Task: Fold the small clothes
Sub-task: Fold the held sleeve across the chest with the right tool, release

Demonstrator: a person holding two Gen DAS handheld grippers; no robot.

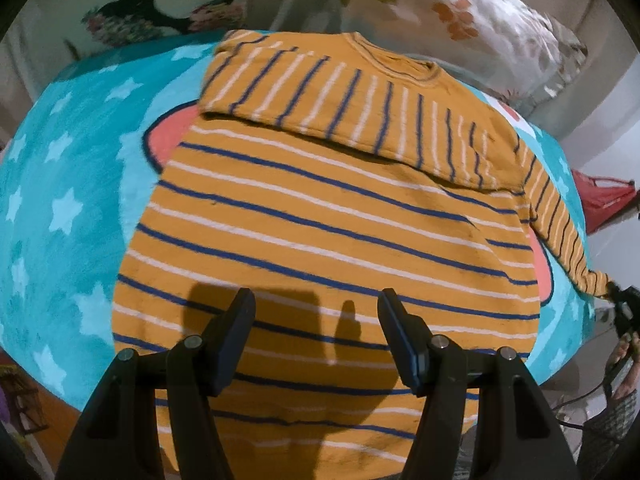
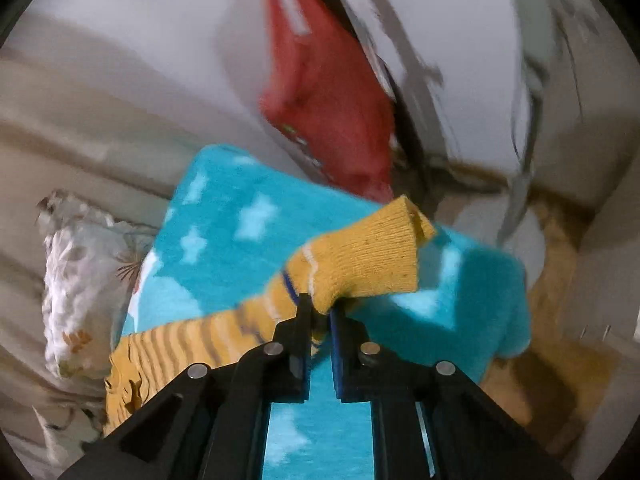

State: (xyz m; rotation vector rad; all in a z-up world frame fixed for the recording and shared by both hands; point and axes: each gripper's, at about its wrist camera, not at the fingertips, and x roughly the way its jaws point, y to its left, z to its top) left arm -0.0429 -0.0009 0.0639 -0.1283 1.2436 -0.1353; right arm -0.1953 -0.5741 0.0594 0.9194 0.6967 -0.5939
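Observation:
A mustard-yellow sweater (image 1: 320, 232) with blue and white stripes lies flat on a turquoise star blanket (image 1: 72, 184). Its left sleeve (image 1: 304, 92) is folded across the chest. Its right sleeve (image 1: 560, 232) stretches off to the right. My left gripper (image 1: 316, 308) is open and empty, hovering over the sweater's lower body. My right gripper (image 2: 320, 310) is shut on the right sleeve's cuff (image 2: 360, 260) and holds it lifted above the blanket (image 2: 240, 216); it also shows at the right edge of the left wrist view (image 1: 620, 300).
A floral pillow (image 1: 500, 28) lies beyond the sweater's collar; it also shows in the right wrist view (image 2: 76, 280). A red bag (image 2: 328, 92) hangs past the blanket's right side. The blanket's edge drops off near the right gripper.

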